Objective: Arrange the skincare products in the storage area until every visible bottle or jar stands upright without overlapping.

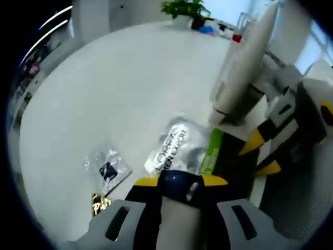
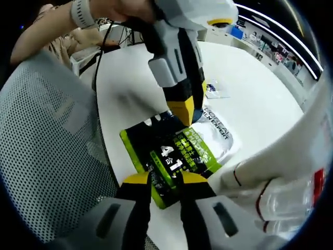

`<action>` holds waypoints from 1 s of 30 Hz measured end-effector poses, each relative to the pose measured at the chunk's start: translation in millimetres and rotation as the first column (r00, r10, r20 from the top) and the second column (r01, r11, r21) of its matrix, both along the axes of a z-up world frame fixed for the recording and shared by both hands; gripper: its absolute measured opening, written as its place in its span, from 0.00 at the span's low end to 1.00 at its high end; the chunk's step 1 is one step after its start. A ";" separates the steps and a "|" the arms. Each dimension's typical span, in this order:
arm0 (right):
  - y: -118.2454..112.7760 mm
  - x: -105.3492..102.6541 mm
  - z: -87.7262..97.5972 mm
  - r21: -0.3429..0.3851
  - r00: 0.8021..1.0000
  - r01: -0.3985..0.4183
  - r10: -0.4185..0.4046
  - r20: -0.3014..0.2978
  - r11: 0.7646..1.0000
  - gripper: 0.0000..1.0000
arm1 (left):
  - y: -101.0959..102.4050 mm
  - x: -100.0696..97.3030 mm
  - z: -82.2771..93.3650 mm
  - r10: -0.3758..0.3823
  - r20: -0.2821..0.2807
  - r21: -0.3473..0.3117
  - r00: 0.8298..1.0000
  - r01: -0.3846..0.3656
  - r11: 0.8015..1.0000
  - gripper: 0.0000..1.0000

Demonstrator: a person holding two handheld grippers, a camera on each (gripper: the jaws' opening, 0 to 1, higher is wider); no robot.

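Yellow-tipped, the left tongs (image 1: pixel 179 181) are closing on a dark blue round cap (image 1: pixel 181 187) sitting between their tips in the left gripper view; what lies under the cap is hidden. Just ahead of them a silver sachet (image 1: pixel 174 147) printed with dark lettering is lying flat on the white worktop (image 1: pixel 119 83), and to the left of the tips a small clear packet (image 1: pixel 106 169) with a dark square and a bit of gold foil (image 1: pixel 99 204) are resting near each other. A pale tube (image 1: pixel 243 67) is leaning at a slant to the right of the tongs, close to the other gripper. In the right gripper view, the right tongs (image 2: pixel 165 179) are pinching the near edge of a black and green sachet (image 2: pixel 169 153), which is overlapping the silver sachet (image 2: pixel 218 136) beyond it. The left tongs (image 2: pixel 183 108) are coming down from above onto the far end of that pile, held by a hand (image 2: pixel 122 9). A grey mesh chair (image 2: pixel 47 146) is standing to the left of the worktop (image 2: pixel 250 88).
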State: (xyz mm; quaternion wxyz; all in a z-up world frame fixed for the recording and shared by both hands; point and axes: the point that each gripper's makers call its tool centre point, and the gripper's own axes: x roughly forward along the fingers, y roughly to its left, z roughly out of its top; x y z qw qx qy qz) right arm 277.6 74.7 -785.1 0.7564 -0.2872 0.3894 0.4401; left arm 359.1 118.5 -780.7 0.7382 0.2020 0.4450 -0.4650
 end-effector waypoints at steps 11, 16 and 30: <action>-0.4 2.7 0.1 -0.003 1.000 0.001 -0.001 0.006 1.000 0.22 | -2.9 3.8 0.4 -0.006 0.030 -0.001 1.000 0.006 1.000 0.23; -0.8 3.6 0.1 0.004 1.000 0.005 -0.005 0.004 1.000 0.22 | -2.9 3.7 2.8 -0.006 0.039 0.007 0.999 0.006 1.000 0.29; -1.9 5.3 0.0 0.019 1.000 0.006 -0.006 -0.013 1.000 0.22 | 6.3 -11.3 40.9 0.030 0.084 -0.062 0.996 -0.025 0.998 0.37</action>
